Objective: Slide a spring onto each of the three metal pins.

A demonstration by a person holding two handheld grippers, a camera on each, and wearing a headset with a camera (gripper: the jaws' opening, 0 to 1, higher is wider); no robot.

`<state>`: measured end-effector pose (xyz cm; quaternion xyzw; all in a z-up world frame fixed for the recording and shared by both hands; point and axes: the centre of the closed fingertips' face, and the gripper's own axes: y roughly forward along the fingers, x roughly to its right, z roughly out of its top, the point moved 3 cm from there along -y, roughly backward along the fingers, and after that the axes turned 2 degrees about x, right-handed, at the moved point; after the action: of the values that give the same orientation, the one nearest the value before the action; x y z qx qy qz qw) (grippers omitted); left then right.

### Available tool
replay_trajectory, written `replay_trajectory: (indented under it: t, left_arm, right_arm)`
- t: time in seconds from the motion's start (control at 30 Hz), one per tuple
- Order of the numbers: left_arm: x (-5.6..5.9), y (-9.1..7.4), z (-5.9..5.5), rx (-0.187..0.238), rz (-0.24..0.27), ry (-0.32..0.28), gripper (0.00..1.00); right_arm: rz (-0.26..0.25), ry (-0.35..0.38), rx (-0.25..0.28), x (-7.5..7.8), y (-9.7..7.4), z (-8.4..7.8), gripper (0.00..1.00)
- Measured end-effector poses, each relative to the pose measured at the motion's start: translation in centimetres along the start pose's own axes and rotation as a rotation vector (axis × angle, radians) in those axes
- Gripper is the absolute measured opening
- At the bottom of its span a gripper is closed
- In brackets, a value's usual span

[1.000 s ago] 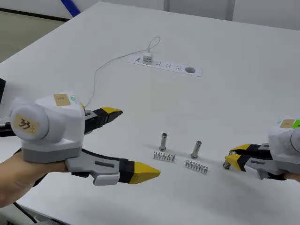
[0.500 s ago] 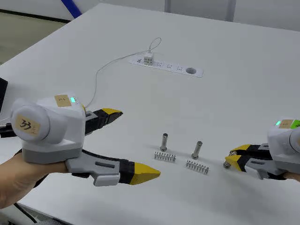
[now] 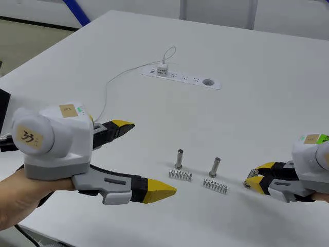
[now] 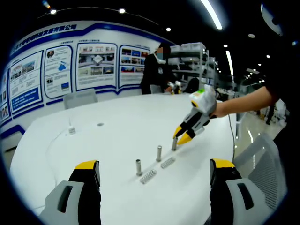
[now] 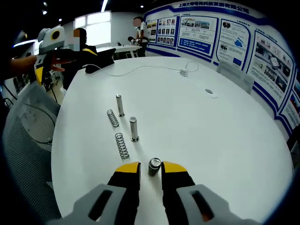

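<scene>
**One pin dressed, two waiting**

The broad white table (image 3: 257,77) carries all of it. The place marker here is the short upright steel pin in the middle of the row (image 3: 215,165), the middle pin.

The left gripper (image 3: 151,157), white-bodied with yellow-tipped black jaws, hangs well to the left of the middle pin. Its jaws are spread wide and empty, just as a second ago. The right gripper (image 5: 152,168) sits just right of the middle pin, its jaws pressed in on the third steel pin (image 3: 251,176), which seems to wear a coil already. It has barely stirred in the last second; most of the apparent drift is the headset moving.

A flat white power strip (image 3: 182,78) lies far beyond the middle pin. The middle pin is bare, and so is its twin pin (image 3: 179,157) just to the left. One small wire spring (image 3: 215,186) lies flat just in front of the middle pin, and a second spring (image 3: 180,175) lies left of that.

With so little movement, the first pin looks finished or nearly so. Two springs remain to be fitted.
</scene>
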<state>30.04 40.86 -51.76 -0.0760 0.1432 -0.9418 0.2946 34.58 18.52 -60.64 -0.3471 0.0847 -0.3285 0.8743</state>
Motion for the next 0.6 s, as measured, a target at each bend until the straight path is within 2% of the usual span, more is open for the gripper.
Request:
replay_trajectory:
  t: [0.13,0.33,0.47,0.6]
  left_arm:
    - [0.2,-0.2,0.1,-0.006,-0.002,0.011,0.99]
    - [0.1,-0.6,0.5,0.004,0.003,0.018,0.99]
    - [0.2,-0.7,0.6,0.008,0.003,0.021,0.99]
    - [0.4,-0.8,0.8,0.029,0.003,0.005,0.99]
  right_arm:
    - [-0.032,0.000,0.024,0.5,-0.9,0.7,0.19]
    - [-0.051,-0.012,0.065,0.6,-1.8,2.4,0.19]
    - [-0.021,-0.020,0.112,-0.5,-2.1,3.9,0.19]
    - [0.027,-0.073,0.104,-2.0,-1.8,4.3,0.20]
